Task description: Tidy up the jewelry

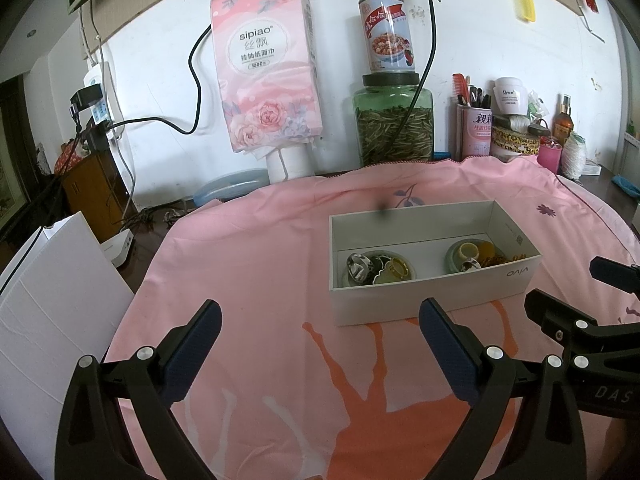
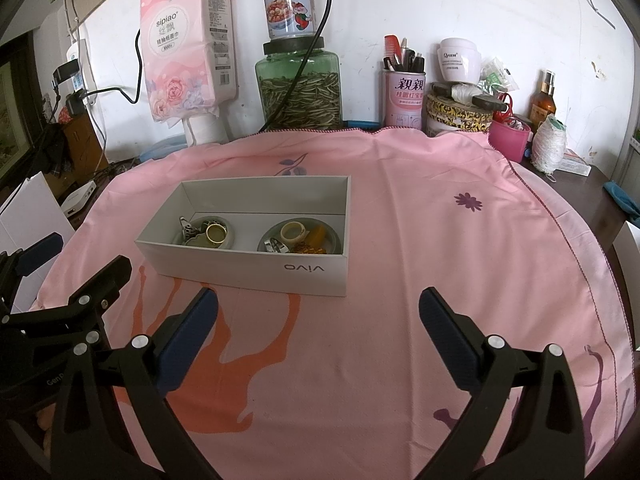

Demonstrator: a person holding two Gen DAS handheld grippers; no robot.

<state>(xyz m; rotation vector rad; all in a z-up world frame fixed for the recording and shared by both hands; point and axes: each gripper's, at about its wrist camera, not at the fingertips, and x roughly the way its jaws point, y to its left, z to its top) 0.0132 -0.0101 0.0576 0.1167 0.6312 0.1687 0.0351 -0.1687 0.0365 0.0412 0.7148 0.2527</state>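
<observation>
A white open box [image 1: 436, 292] [image 2: 248, 272] marked vivo sits on the pink cloth [image 1: 260, 264] [image 2: 420, 232]. Inside it are two small green dishes. The left dish [image 1: 378, 270] [image 2: 208, 234] holds silver and gold rings. The right dish [image 1: 468, 258] [image 2: 300, 238] holds a cream ring, an amber piece and gold bits. My left gripper [image 1: 320, 324] hovers open in front of the box, nothing between its fingers. My right gripper [image 2: 318, 312] is open too, just before the box's front wall. Each gripper shows at the edge of the other's view.
Along the wall stand a hanging tissue pack [image 1: 266, 68], a green jar of seeds [image 1: 394, 126] with a can [image 1: 386, 32] on top, a pink pen cup [image 2: 404, 96], tins and bottles. A white board [image 1: 52, 300] leans at the left. Cables hang down the wall.
</observation>
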